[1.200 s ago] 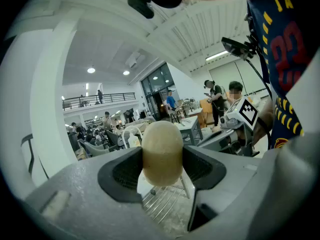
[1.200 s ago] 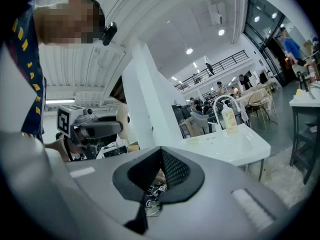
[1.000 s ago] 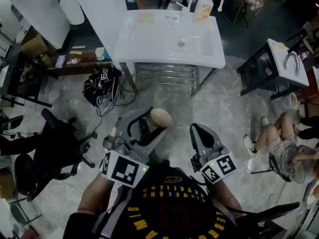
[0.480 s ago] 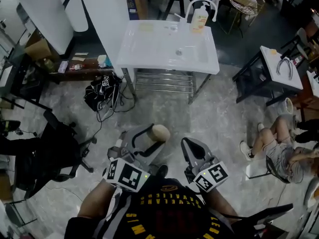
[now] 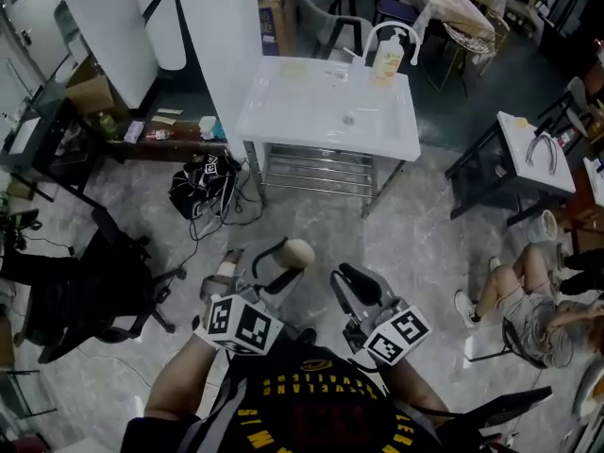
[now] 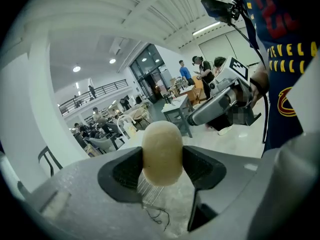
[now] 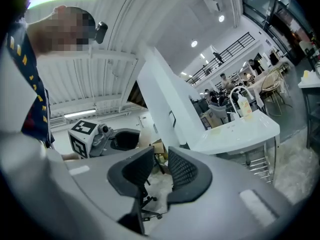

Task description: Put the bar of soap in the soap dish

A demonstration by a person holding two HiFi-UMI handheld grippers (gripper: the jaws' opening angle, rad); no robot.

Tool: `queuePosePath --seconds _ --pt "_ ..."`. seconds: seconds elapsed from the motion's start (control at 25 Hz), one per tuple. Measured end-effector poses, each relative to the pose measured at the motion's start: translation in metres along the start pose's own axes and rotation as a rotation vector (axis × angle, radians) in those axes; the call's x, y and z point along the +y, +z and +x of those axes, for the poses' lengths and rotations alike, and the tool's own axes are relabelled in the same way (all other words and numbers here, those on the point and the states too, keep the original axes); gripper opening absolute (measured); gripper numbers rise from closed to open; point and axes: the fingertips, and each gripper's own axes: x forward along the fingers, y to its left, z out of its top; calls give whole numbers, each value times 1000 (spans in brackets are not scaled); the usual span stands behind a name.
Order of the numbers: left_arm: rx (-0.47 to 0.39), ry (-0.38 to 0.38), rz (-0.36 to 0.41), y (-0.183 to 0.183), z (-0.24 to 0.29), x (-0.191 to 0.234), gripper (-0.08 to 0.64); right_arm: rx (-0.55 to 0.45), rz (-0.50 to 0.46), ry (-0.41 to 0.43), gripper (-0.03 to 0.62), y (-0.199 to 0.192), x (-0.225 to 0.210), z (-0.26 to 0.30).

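My left gripper is shut on a beige oval bar of soap, held low over the floor in front of me. In the left gripper view the soap stands upright, with both pads of that gripper pressing on its sides. My right gripper is beside it to the right. Its jaws are opening, and nothing is between them. The white sink table stands farther ahead. A small pale yellowish thing on its back left may be the soap dish. I cannot tell for sure.
A soap bottle and a tap are at the sink's back edge. A white pillar, a black bag and a black office chair are at the left. A seated person and a side table are at the right.
In the head view both grippers have shifted down, the right one also leftward, nearer the left. The sink table sits lower in the picture. The soap stays in the left gripper.
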Motion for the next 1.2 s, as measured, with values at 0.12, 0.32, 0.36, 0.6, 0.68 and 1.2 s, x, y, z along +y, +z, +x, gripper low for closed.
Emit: queuePosePath --seconds 0.12,0.32,0.36,0.6,0.68,1.2 --pt "20 -11 -14 -10 4 5 256 -1 9 -12 77 0 -6 8" --pt "33 -38 10 -29 23 24 256 -6 6 -48 62 5 -26 32" --pt "31 -42 19 -33 28 30 256 -8 4 -57 61 7 -30 39" --pt "-1 -86 24 -55 54 82 256 -7 -2 -119 57 23 -54 93" --pt "-15 -107 24 -62 61 98 256 -7 -1 -149 52 30 -62 111" --pt "-63 -141 -4 -126 78 188 256 42 9 -213 37 34 -78 225"
